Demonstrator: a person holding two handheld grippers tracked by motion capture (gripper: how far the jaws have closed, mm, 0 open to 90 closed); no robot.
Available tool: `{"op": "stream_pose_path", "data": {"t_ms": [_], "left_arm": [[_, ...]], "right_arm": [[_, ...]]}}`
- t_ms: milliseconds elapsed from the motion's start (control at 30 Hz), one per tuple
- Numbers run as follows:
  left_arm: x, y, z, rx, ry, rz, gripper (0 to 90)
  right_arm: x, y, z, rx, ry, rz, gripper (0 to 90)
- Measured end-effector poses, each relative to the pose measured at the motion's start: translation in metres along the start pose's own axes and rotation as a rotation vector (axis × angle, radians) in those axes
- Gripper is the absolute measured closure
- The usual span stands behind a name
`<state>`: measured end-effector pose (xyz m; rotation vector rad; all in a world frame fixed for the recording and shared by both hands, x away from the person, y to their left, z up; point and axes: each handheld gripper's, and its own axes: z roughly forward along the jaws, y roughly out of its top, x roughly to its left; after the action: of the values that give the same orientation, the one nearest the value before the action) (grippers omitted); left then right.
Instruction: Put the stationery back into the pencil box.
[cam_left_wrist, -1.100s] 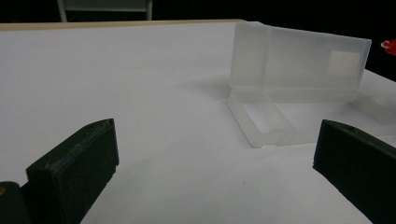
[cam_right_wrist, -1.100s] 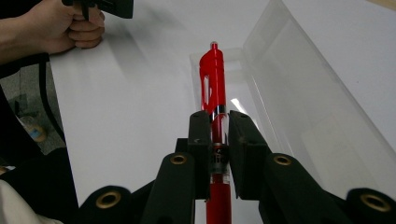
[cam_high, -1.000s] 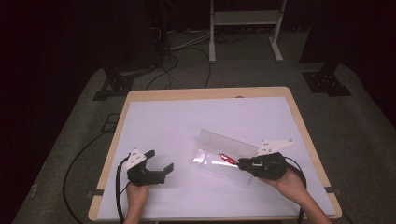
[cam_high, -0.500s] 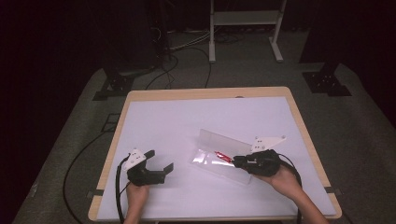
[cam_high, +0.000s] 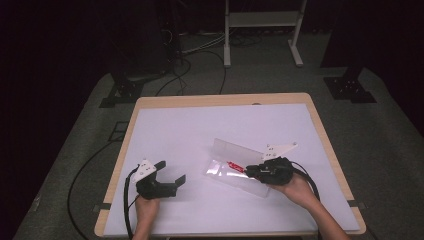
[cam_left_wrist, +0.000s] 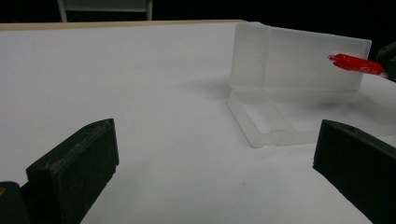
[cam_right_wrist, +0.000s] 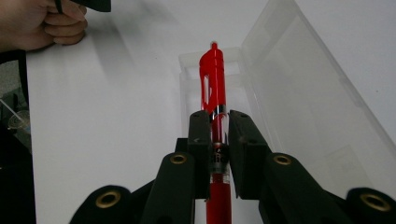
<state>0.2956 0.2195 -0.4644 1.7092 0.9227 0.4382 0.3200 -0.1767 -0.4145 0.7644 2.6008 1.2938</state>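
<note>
A: How is the red pen (cam_right_wrist: 214, 88) held?

B: It is clamped between the closed jaws of the right gripper (cam_high: 254, 172), gripped around mid-barrel, with its tip pointed out over the tray of the open clear plastic case (cam_high: 235, 165).

A: And the left gripper (cam_high: 172, 174)?

B: Its jaws are spread wide and nothing is held; it rests on the table (cam_high: 200, 130), well left of the case.

A: How should the pen be placed?

B: Probably it should be kept parallel to the tray's long walls, lowered flat, and released only once it is supported, clear of the raised lid.
</note>
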Motion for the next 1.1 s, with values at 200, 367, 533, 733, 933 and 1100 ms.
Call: {"op": "stream_pose_path", "data": {"t_ms": [200,367,533,733,933,1100], "left_arm": [[0.000,0.000,0.000,0.000,0.000,-0.001,0.0],[0.000,0.000,0.000,0.001,-0.001,-0.002,0.0],[0.000,0.000,0.000,0.000,-0.001,-0.001,0.0],[0.000,0.000,0.000,0.000,-0.001,0.000,0.0],[0.000,0.000,0.000,0.000,-0.001,-0.001,0.0],[0.000,0.000,0.000,0.000,-0.001,-0.001,0.0]], "right_arm": [[-0.004,0.000,0.009,0.016,0.007,-0.005,79.0],[-0.006,-0.001,0.014,0.025,0.014,0.003,79.0],[-0.010,-0.002,0.019,0.029,0.019,0.007,79.0],[-0.012,-0.002,0.025,0.040,0.027,0.007,78.9],[-0.013,-0.003,0.028,0.048,0.031,0.008,79.0],[-0.014,-0.004,0.030,0.049,0.032,0.011,78.9]]}}
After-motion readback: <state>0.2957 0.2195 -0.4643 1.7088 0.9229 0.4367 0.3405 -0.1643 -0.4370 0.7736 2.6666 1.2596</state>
